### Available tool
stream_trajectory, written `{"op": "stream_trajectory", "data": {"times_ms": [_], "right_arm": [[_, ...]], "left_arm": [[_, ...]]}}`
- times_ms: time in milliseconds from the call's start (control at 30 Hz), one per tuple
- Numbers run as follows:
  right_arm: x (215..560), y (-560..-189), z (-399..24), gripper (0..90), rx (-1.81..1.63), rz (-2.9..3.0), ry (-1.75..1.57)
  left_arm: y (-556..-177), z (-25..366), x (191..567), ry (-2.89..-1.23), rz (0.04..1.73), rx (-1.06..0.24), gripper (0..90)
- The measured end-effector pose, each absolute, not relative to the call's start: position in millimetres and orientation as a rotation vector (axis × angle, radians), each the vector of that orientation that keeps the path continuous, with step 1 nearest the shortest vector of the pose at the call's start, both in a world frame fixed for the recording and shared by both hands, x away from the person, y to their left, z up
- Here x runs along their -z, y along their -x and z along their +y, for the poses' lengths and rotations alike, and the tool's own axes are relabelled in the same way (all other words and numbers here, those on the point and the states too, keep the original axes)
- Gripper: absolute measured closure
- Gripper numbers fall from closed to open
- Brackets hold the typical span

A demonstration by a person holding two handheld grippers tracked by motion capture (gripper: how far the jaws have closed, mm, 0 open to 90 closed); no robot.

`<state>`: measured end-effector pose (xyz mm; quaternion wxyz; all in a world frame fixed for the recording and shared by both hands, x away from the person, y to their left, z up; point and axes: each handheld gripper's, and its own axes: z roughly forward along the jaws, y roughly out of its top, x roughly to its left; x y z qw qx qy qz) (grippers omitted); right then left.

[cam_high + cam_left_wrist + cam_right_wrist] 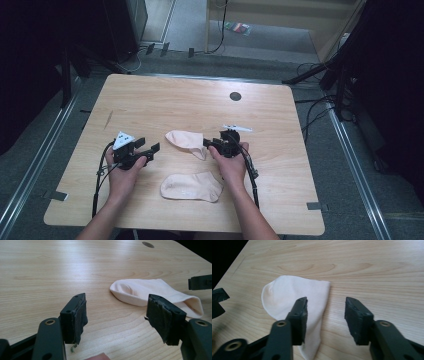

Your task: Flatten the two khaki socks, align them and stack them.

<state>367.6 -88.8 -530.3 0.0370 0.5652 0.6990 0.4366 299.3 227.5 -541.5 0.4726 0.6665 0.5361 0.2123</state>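
Note:
Two pale pink socks lie on the wooden table point(150, 100). The upper sock point(186, 141) point(150, 292) point(284, 295) lies between the two grippers, its cuff end toward the right one. My left gripper point(147, 145) point(117, 307) stands open just left of its toe, with nothing between the jaws. My right gripper point(208, 144) point(327, 305) is open at the sock's cuff end, one jaw over the fabric and the other over bare wood. The lower sock point(192, 187) lies flat near the front edge, between the person's forearms.
A dark round hole point(235, 96) point(148, 244) sits in the far part of the tabletop. Cables point(315, 112) and dark stands crowd the floor at the right. Metal rails point(40, 160) run along both sides of the table.

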Motion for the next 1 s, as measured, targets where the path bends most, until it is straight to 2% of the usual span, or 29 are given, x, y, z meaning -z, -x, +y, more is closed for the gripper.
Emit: {"op": "stream_trajectory", "data": {"times_ms": [100,200,267,367,400,433,467,500,567,1000], "right_arm": [[532,-370,-77,39.9,-1.286,2.162,-1.730],[535,-372,-65,38.5,-1.236,2.178,-1.733],[536,-372,-58,40.6,-1.172,2.189,-1.715],[537,-369,-50,48.6,-1.120,2.190,-1.631],[538,-367,-46,61.3,-1.072,2.200,-1.568],[538,-367,-46,61.3,-1.072,2.200,-1.568],[538,-365,-45,67.4,-1.050,2.212,-1.542],[537,-363,-44,78.2,-1.031,2.215,-1.507],[534,-363,-47,87.5,-1.041,2.191,-1.495],[480,-369,-103,88.5,-0.970,1.836,-1.309]], "left_arm": [[-297,242,541,-1.595,1.339,-0.538,32.9],[-294,256,542,-1.560,1.369,-0.548,33.1],[-293,262,544,-1.562,1.378,-0.562,33.2],[-292,267,547,-1.536,1.384,-0.562,33.3],[-291,268,547,-1.525,1.381,-0.554,33.3],[-291,268,547,-1.525,1.381,-0.554,33.3],[-291,267,547,-1.521,1.373,-0.559,33.3],[-290,267,548,-1.522,1.367,-0.557,33.4],[-290,267,548,-1.528,1.361,-0.557,33.3],[-289,261,549,-1.537,1.343,-0.582,33.6]]}}
